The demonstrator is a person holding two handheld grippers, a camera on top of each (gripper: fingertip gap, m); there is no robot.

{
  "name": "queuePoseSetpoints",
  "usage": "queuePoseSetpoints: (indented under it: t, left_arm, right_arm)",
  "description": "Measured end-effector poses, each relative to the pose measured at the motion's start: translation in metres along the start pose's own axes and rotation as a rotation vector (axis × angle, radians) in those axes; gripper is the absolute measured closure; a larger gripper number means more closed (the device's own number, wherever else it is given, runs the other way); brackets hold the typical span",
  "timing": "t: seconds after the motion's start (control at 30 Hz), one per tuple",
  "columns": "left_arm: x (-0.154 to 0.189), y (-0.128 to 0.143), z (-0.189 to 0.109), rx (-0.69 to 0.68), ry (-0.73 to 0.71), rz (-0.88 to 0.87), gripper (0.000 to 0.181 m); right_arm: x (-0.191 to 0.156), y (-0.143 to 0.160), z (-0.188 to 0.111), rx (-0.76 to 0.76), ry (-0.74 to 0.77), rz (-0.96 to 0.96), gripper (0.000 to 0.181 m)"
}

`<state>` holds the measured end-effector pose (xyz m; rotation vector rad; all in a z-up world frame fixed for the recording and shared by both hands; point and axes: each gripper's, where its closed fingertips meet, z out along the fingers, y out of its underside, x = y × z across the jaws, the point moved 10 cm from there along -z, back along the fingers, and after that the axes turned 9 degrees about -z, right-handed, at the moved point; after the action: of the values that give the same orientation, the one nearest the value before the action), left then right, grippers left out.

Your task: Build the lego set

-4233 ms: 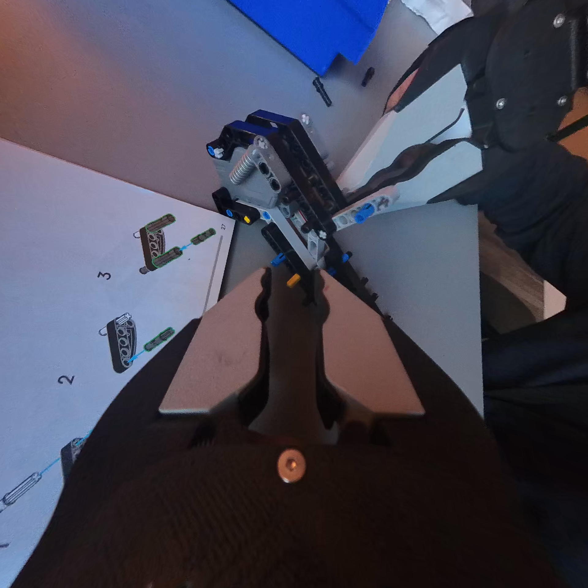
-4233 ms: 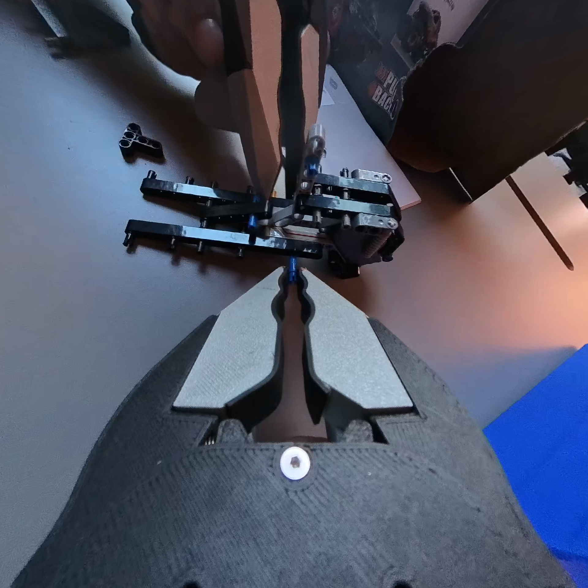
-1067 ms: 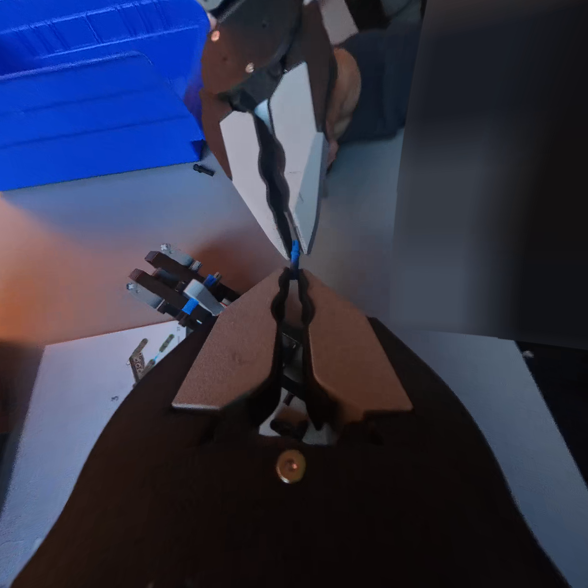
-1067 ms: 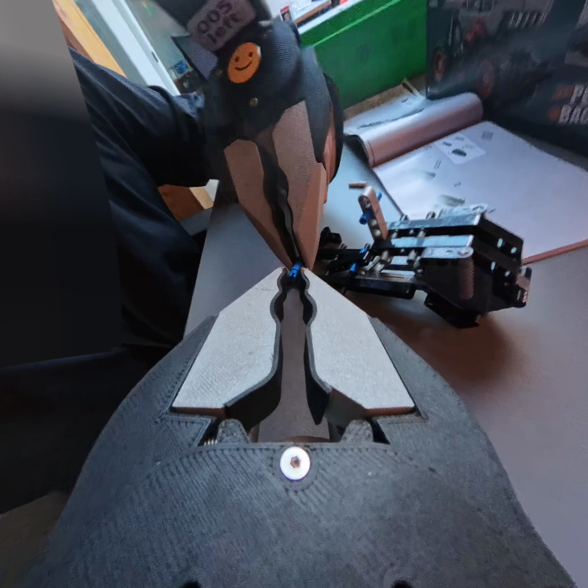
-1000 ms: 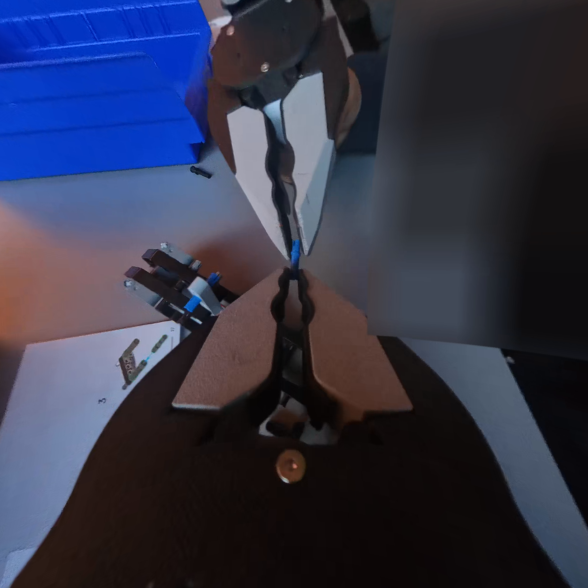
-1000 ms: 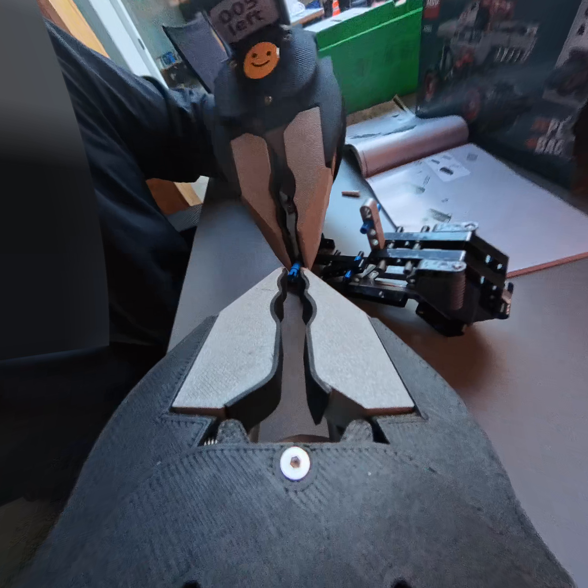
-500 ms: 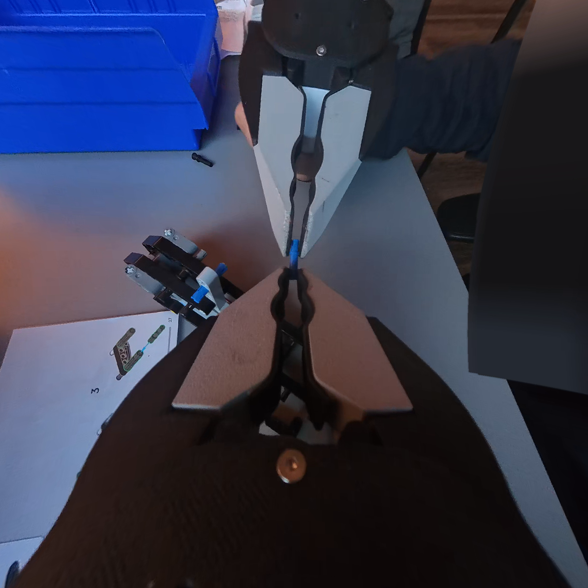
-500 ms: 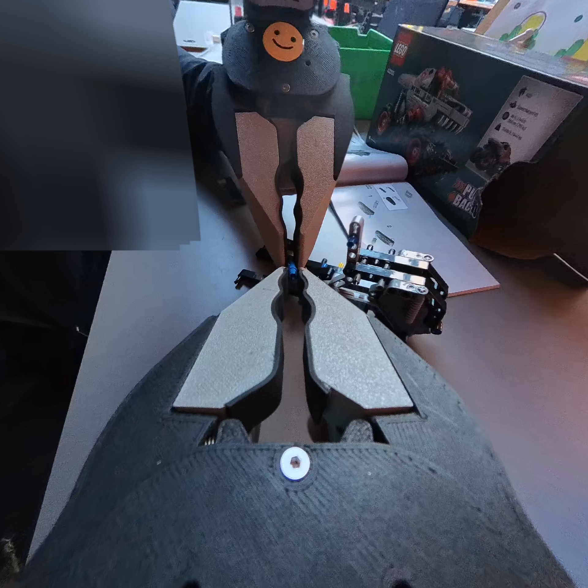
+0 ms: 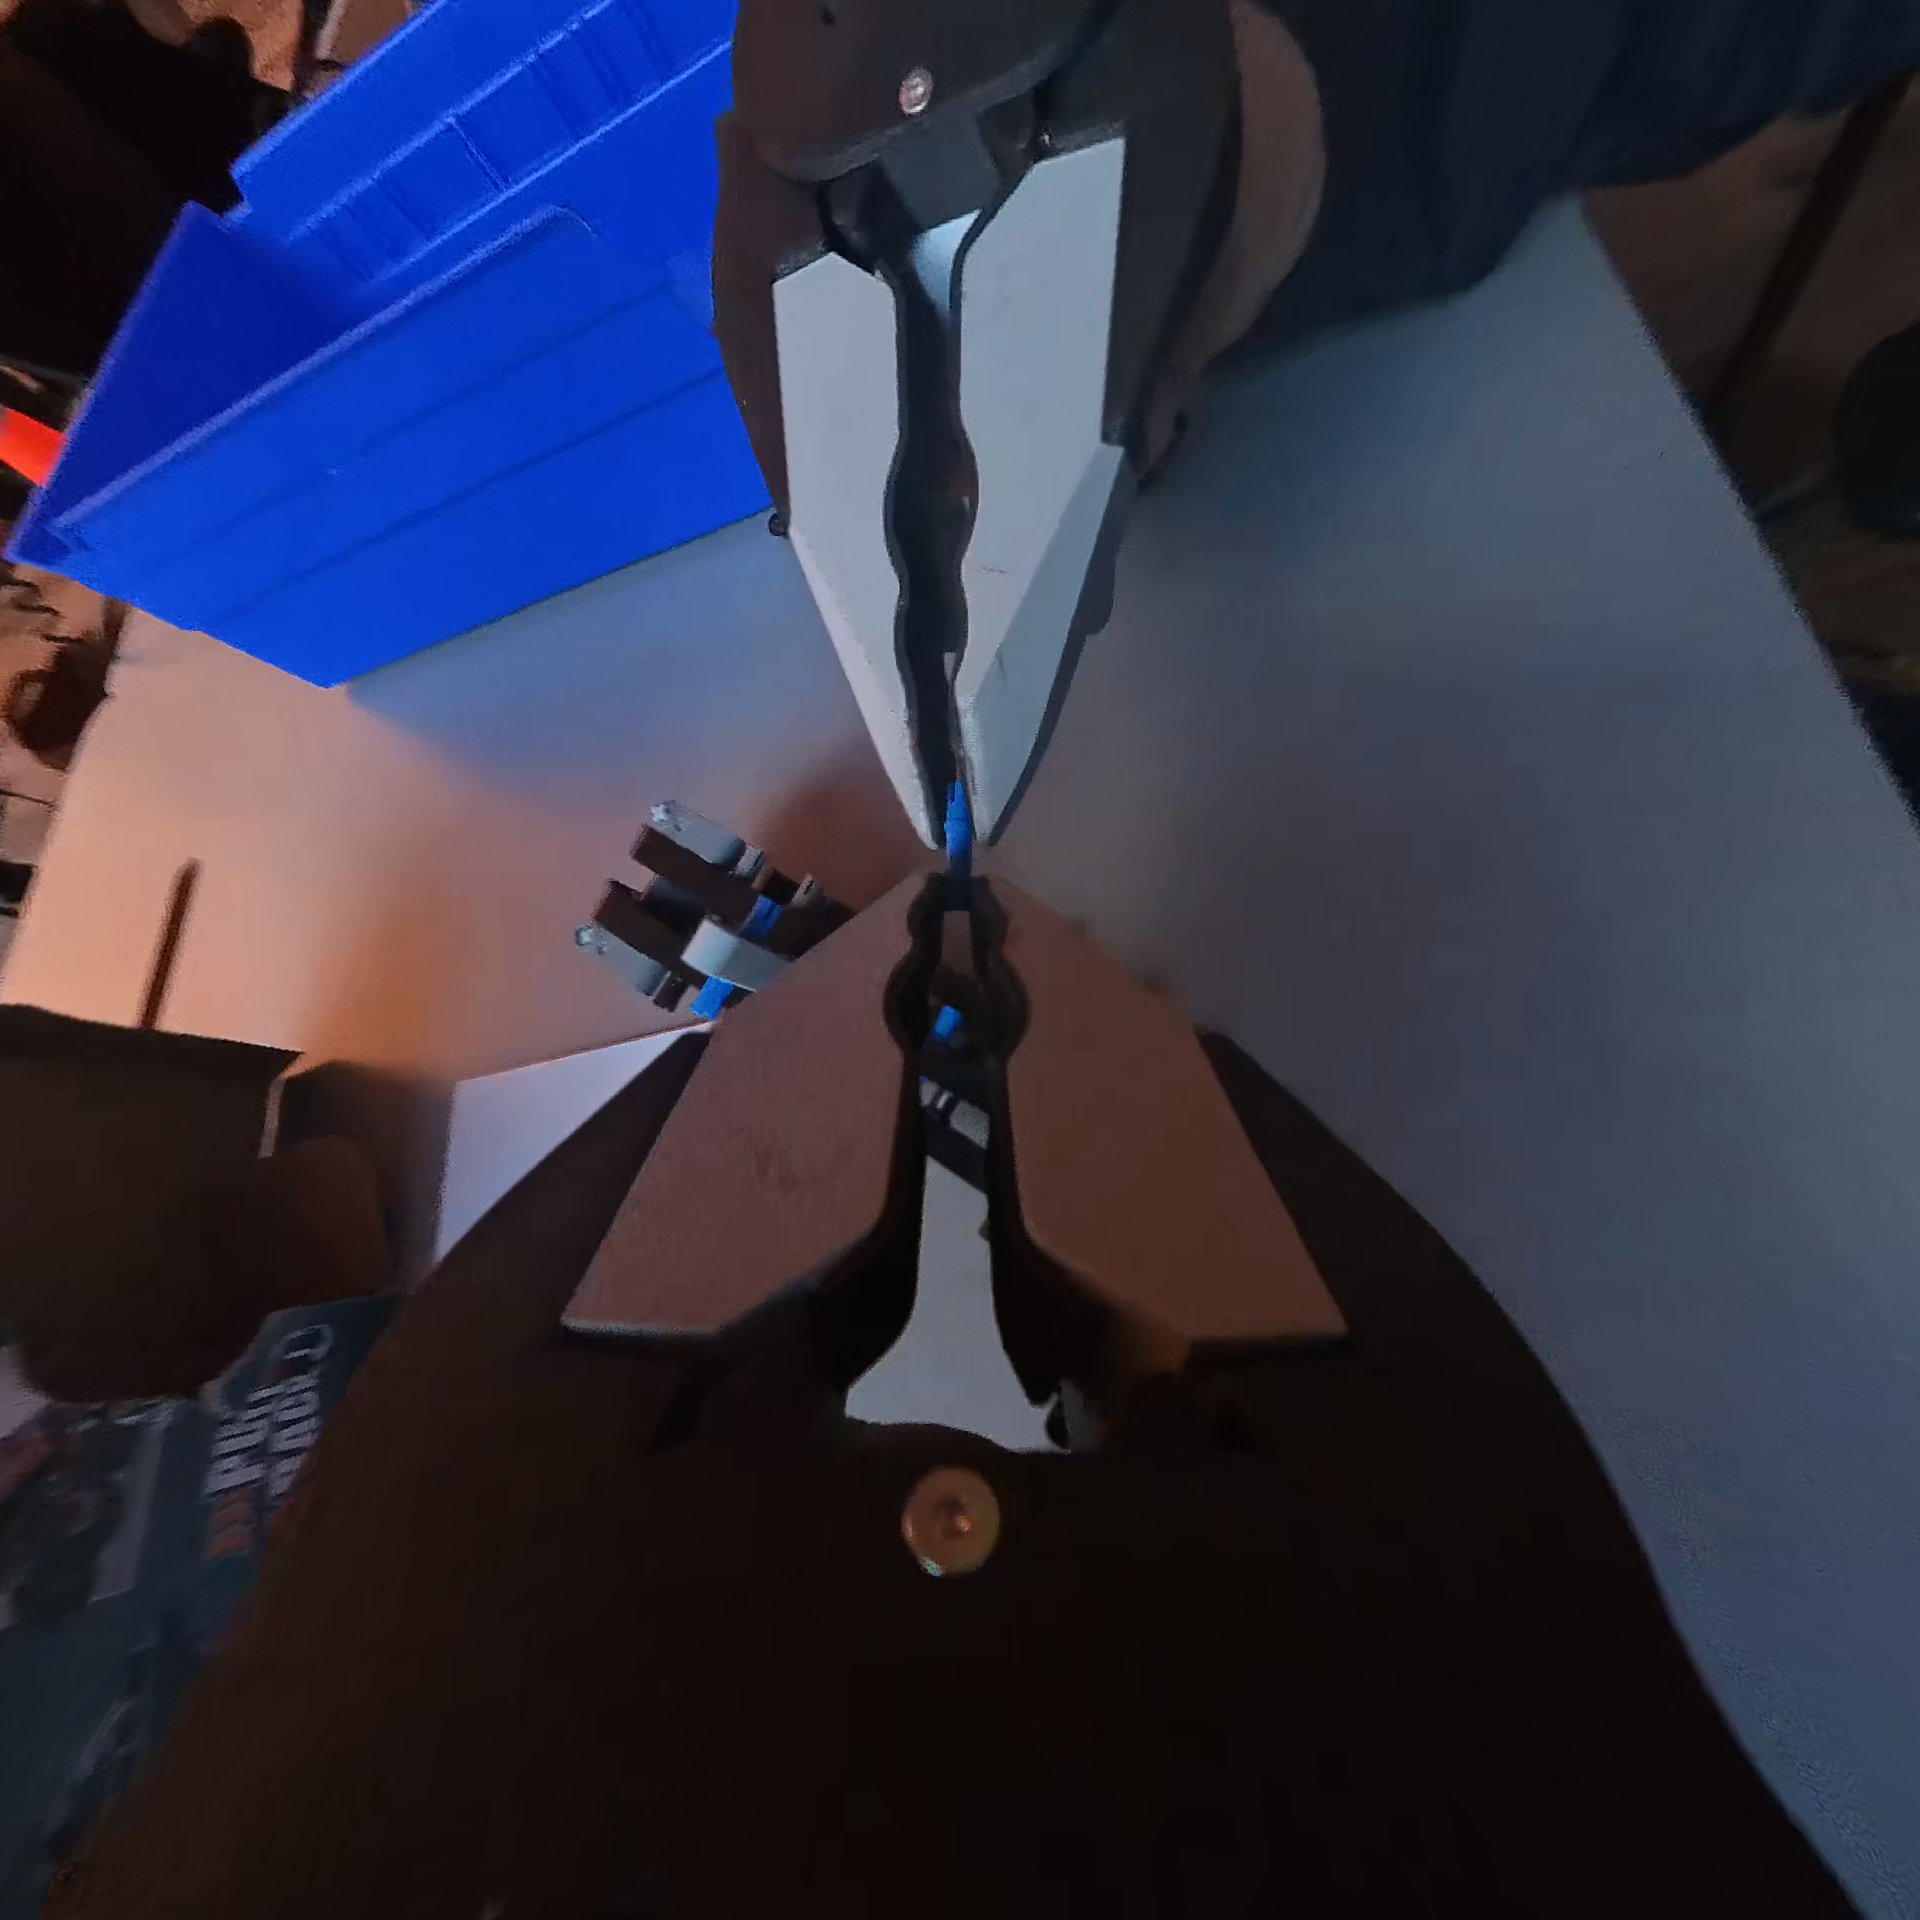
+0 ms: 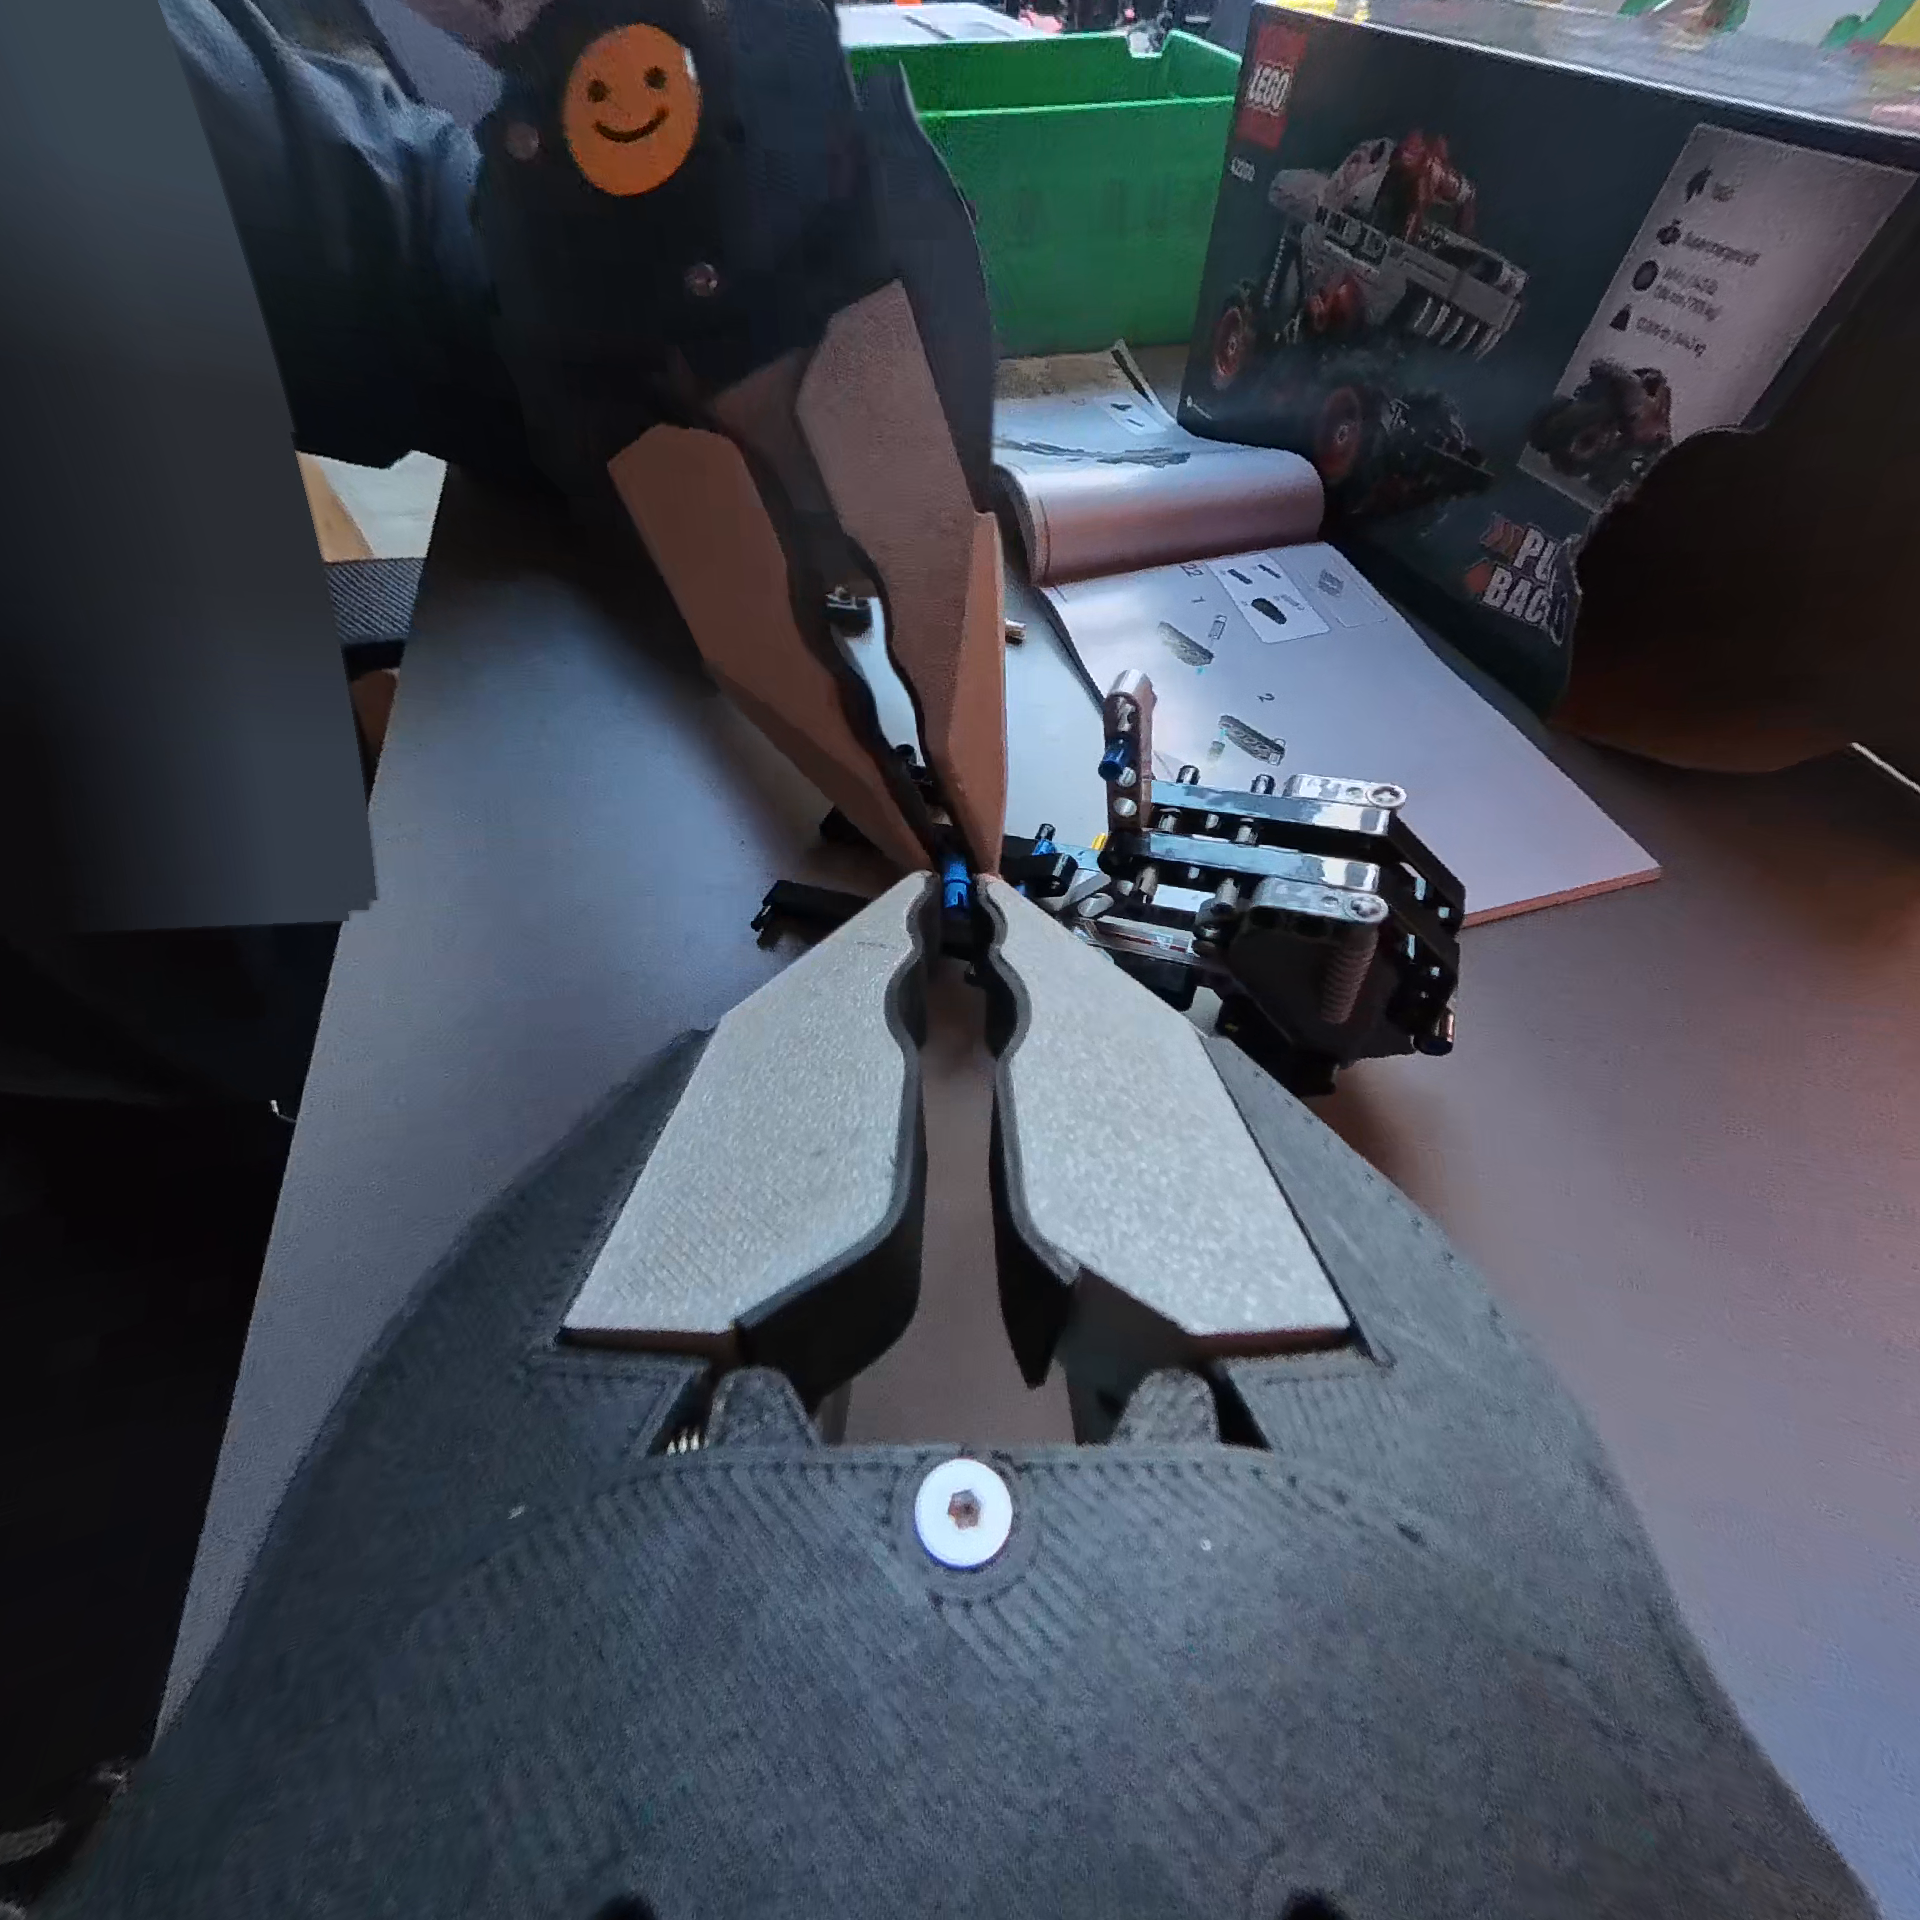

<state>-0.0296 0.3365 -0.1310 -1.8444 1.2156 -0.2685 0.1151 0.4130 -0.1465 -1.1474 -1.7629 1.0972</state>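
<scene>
Here your right hand-held gripper (image 10: 961, 902) and left hand-held gripper (image 9: 954, 902) meet tip to tip, both nearly closed on one blue pin (image 10: 954, 883), above the worktop (image 10: 1662, 1091) beside the chassis assembly (image 10: 1288, 894). Release unevenly and it may drop.

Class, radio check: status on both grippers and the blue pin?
Left gripper, right gripper tip to tip, both shut on blue pin. Lego chassis on table. Nothing between.

Glossy plastic Lego model (image 10: 1288, 914); matt paper instruction booklet (image 10: 1382, 717); smooth blue plastic bin (image 9: 395, 416).
</scene>
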Motion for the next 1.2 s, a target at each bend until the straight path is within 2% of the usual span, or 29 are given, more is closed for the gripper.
queuePoseSetpoints:
  t: [0.37,1.2]
  left_arm:
    - [0.013,0.004,0.008,-0.108,-0.162,0.233,0.181]
    - [0.01,0.004,0.008,-0.089,-0.119,0.165,0.18]
  right_arm:
    - [0.0,0.005,0.008,-0.094,0.03,-0.014,0.179]
    - [-0.002,0.003,0.007,-0.076,0.056,-0.045,0.179]
